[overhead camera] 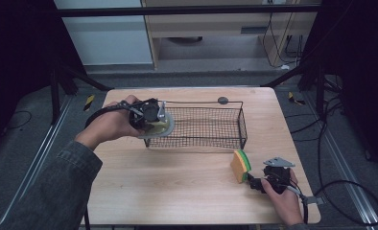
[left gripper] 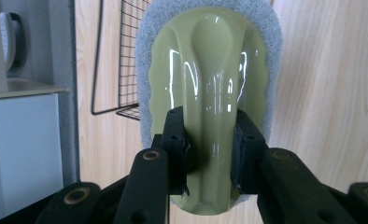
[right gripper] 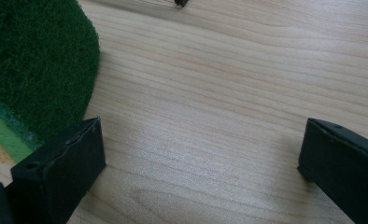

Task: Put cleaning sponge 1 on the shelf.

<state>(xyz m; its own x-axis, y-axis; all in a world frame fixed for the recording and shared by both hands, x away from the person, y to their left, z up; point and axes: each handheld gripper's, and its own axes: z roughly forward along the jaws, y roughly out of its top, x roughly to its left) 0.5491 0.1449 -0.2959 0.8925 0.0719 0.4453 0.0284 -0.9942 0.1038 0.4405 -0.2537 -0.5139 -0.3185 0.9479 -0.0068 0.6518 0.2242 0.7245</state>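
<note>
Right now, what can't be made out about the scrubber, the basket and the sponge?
- Scrubber: high view, the hand and left tool cover most of it; whether it is over or inside the wire basket cannot be told.
- Scrubber underside: left tool view, faces away, only the grey pad edge shows.
- Sponge: right tool view, cut off by the left edge.
- Small round grey thing behind the basket: high view, too small to identify.

My rig, as I see it: left gripper (left gripper: 209,154), black body, two black jaws with flat pads, brass-ringed pivot screws along linkage arms, black cable looping behind. Right gripper (overhead camera: 254,183), black, grey three-cornered plate on top, black cable trailing off. Left sleeve (overhead camera: 57,191) dark grey denim, cuffed.
</note>
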